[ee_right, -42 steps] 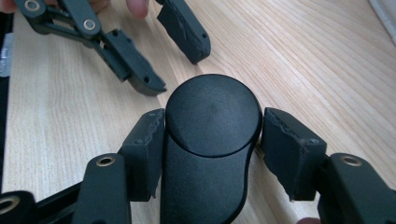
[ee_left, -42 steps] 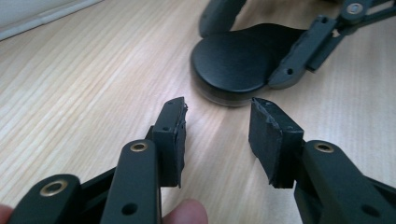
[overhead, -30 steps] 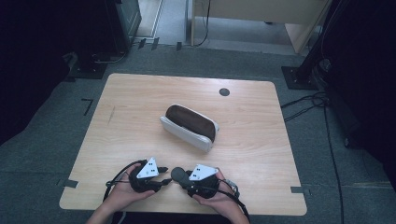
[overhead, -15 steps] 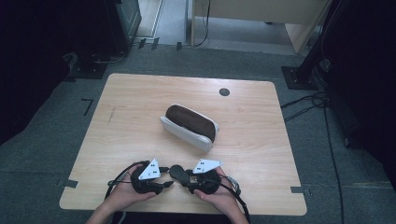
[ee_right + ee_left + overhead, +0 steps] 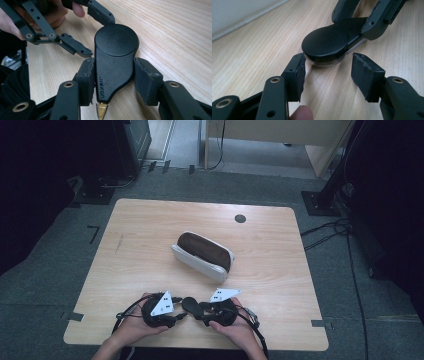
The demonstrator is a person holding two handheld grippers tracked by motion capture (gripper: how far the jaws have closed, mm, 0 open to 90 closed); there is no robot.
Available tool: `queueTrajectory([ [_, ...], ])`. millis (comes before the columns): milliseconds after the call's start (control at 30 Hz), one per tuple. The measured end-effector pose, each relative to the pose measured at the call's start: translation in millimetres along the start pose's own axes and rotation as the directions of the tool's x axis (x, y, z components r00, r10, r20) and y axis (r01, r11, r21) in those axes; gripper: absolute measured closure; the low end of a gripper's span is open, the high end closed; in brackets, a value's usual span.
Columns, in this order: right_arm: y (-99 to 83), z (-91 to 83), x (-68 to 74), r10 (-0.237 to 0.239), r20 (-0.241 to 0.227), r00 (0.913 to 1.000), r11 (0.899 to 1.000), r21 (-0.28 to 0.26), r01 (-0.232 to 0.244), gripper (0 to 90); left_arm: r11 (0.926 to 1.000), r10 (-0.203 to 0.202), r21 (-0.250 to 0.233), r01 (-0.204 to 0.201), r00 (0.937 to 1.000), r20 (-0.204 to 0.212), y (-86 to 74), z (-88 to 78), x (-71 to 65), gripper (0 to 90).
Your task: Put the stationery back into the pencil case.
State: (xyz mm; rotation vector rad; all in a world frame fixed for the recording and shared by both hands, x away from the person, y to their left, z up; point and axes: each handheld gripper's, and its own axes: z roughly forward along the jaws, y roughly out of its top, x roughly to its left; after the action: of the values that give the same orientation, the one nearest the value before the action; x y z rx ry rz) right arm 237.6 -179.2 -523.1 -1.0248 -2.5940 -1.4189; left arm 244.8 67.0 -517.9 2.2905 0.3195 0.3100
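A flat black case with a round end (image 5: 192, 306) (image 5: 115, 62) lies low over the table's front edge, a brass tip showing at its narrow end. My right gripper (image 5: 204, 309) (image 5: 113, 72) is shut on its narrow body, both pads pressing its sides. My left gripper (image 5: 181, 311) (image 5: 328, 67) faces it, open. Its jaws have just been opening, and the round end (image 5: 325, 43) sits just ahead of the gap between them. One left pad (image 5: 297, 72) is at the rim and the other stands apart.
A white pouch with a brown lining (image 5: 202, 256) lies open at the middle of the wooden table (image 5: 150, 230). A black round grommet (image 5: 240, 218) sits near the far edge. Dark stands and cables surround the table on the floor.
My left jaws have spread apart from the round end of the black case. The right gripper, still holding the case, has shifted slightly towards the near edge.
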Motion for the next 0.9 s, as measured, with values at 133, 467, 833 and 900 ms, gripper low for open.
queueTrajectory([
  [133,-0.1,0.0,-0.9,0.016,-0.015,0.9998,1.0,-0.001,-0.016,52.6,1.0,0.005,-0.001,-0.005,1.0,-0.003,0.2,0.3,-0.2,45.8],
  [467,0.2,-2.7,-5.0,0.075,-0.053,0.9958,0.997,-0.006,-0.075,52.7,0.9999,0.014,-0.006,-0.014,0.9999,-0.003,0.7,1.0,-1.0,45.7],
  [833,1.2,-4.1,-5.6,0.115,-0.11,0.9873,0.993,-0.013,-0.117,52.6,0.9988,0.048,-0.012,-0.048,0.9988,0.001,2.6,2.6,-4.8,45.3],
  [900,1.4,-4.9,-6.5,0.123,-0.124,0.9846,0.992,-0.015,-0.125,52.6,0.9982,0.058,-0.013,-0.058,0.9983,0.0,2.5,2.5,-5.5,46.1],
])
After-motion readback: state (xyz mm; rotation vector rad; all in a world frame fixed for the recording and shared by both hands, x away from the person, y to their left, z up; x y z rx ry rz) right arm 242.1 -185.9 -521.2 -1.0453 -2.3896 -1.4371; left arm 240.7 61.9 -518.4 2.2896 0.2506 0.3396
